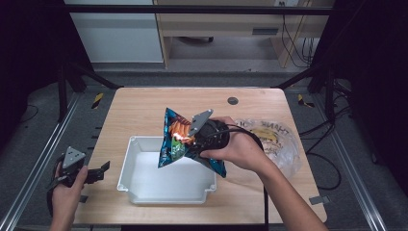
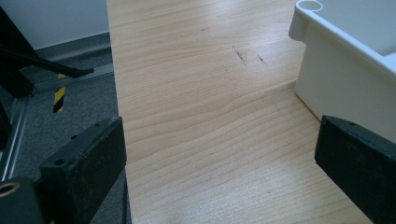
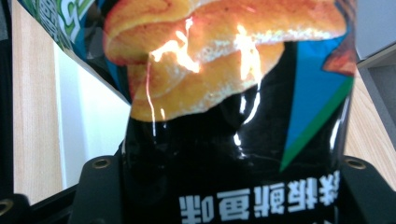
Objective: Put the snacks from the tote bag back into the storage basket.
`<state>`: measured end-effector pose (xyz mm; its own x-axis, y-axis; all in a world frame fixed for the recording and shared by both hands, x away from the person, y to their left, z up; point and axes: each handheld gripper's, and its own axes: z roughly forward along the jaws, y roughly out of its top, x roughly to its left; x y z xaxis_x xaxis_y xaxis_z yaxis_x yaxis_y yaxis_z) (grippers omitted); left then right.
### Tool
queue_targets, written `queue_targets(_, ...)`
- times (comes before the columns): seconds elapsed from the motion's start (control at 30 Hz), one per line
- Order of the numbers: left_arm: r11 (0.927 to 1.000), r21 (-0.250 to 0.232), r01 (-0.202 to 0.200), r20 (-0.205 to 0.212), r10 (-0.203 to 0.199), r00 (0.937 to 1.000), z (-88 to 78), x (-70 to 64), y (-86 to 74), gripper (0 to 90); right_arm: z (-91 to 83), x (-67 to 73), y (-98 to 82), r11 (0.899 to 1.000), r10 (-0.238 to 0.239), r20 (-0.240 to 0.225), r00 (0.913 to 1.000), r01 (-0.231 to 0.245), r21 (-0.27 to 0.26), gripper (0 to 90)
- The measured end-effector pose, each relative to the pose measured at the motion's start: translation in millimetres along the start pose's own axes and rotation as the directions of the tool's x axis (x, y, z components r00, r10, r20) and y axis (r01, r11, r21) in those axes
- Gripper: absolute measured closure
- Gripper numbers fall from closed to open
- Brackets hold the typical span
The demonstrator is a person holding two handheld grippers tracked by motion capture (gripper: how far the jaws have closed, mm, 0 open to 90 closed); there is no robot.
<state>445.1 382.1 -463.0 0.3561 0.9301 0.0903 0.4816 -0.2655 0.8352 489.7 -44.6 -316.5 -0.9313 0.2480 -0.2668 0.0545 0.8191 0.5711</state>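
The right hand (image 1: 240, 147) reaches in from the lower right with its forearm angled up and to the left, carrying the right gripper (image 1: 195, 139) above the far right part of the bin (image 1: 126, 166). Its fingers are clamped on the chip bag (image 1: 175, 139), which hangs tilted in the air over the bin's far right corner, top edge up and lower corner pointing down to the right. The left hand (image 1: 67, 190) sits low at the left edge of the tabletop (image 1: 144, 108), holding the left gripper (image 1: 94, 173) level and pointed toward the bin; its fingers stand well apart with nothing between them. The white bin lies in the middle of the tabletop, near the person's side. Behind the right hand, a clear plastic bag (image 1: 279, 139) with printed letters lies on the tabletop near the right edge, partly hidden by the wrist. A small dark round cap (image 1: 233, 101) sits in the tabletop toward the far edge. The right gripper view shows the bag (image 3: 233, 116) close up, its glossy black face with printed chips and upside-down characters pressed between the two fingers (image 3: 100, 191), with the bin's white floor (image 3: 88, 126) to the left. The left gripper view shows bare tabletop (image 2: 196, 116) between the spread fingers (image 2: 84, 172), and the bin's outer wall (image 2: 341, 88) just beside the right one.
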Motion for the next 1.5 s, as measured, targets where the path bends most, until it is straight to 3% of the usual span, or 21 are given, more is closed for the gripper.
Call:
queue_targets(0.57, 1.0, 0.003, -0.001, -0.002, 0.001, 1.0, 0.8, -0.5, 0.1, 2.0, 23.3, 1.4, 13.8, 0.999, -0.03, -0.034, 0.999, 0.031, 0.015, 38.7)
queue_targets(0.9, 1.0, 0.007, -0.001, -0.004, 0.001, 1.0, 1.1, -0.2, -0.3, 2.0, 39.9, 3.2, 25.3, 0.998, -0.069, -0.078, 0.9946, 0.07, 0.008, 38.7)
queue_targets(1.5, 1.0, 0.0, 0.005, -0.004, -0.005, 1.0, 0.9, 0.2, -0.6, 2.0, 62.7, 9.8, 31.2, 0.994, -0.093, -0.125, 0.9878, 0.098, 0.037, 38.7)
